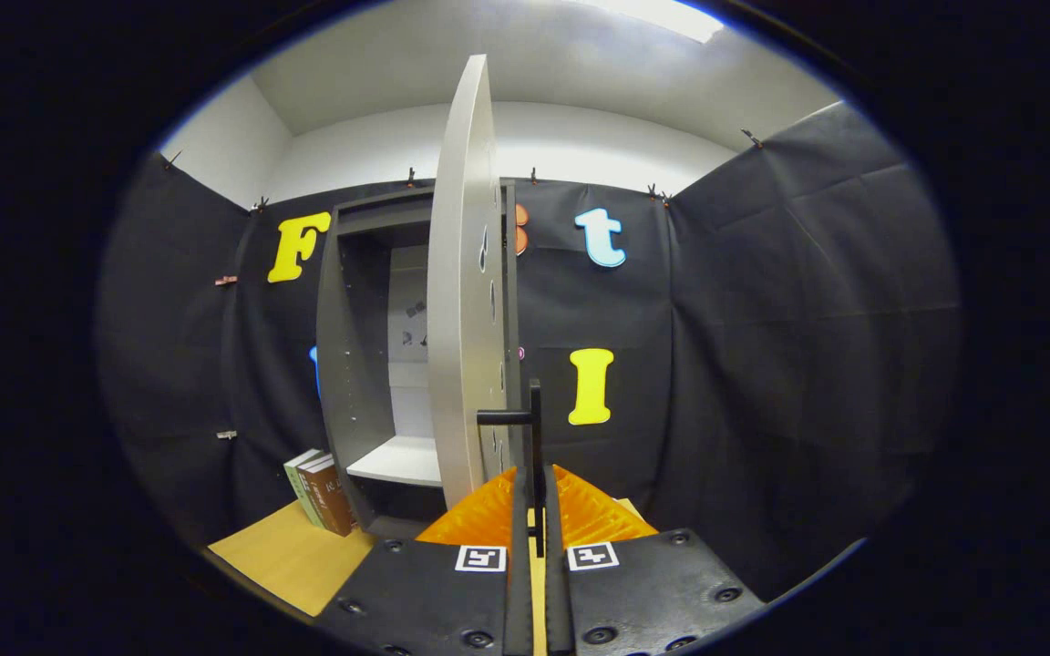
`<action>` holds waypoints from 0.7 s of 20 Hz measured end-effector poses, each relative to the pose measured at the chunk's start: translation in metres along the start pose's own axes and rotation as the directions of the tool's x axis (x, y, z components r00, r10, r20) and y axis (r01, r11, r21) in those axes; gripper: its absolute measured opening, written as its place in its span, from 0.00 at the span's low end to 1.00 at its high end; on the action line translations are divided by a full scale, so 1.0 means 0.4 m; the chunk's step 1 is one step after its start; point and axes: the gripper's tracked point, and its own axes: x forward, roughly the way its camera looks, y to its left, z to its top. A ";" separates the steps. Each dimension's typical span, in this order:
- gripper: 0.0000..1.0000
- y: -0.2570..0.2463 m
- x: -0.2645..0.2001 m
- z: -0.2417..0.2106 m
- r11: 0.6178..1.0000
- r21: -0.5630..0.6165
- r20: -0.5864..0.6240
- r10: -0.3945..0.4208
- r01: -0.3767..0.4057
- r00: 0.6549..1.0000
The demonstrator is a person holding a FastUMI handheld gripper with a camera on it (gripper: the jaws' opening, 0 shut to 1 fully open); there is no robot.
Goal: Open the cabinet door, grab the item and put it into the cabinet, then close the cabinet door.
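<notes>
Now, step: opening, door swung wide
Cabinet (370,364): open, shelf bare; stands on table (279,556)
Door (463,292): edge-on, just ahead of fingers
Books (320,492): the item, likely; upright beside cabinet, untouched
Gripper (534,519): fingers clamped on handle (532,428)
Next: release handle; reach for books

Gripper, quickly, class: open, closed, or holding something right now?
Gripper: closed on the black door handle of the open cabinet door, both fingers pressing on it.
</notes>
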 end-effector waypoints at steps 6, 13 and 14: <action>0.09 0.029 -0.021 0.023 0.992 -0.027 0.019 -0.126 0.126 0.992; 0.11 0.153 -0.041 0.011 0.965 -0.046 0.025 -0.258 0.258 0.966; 0.11 0.185 -0.041 -0.004 0.963 -0.047 0.017 -0.266 0.267 0.964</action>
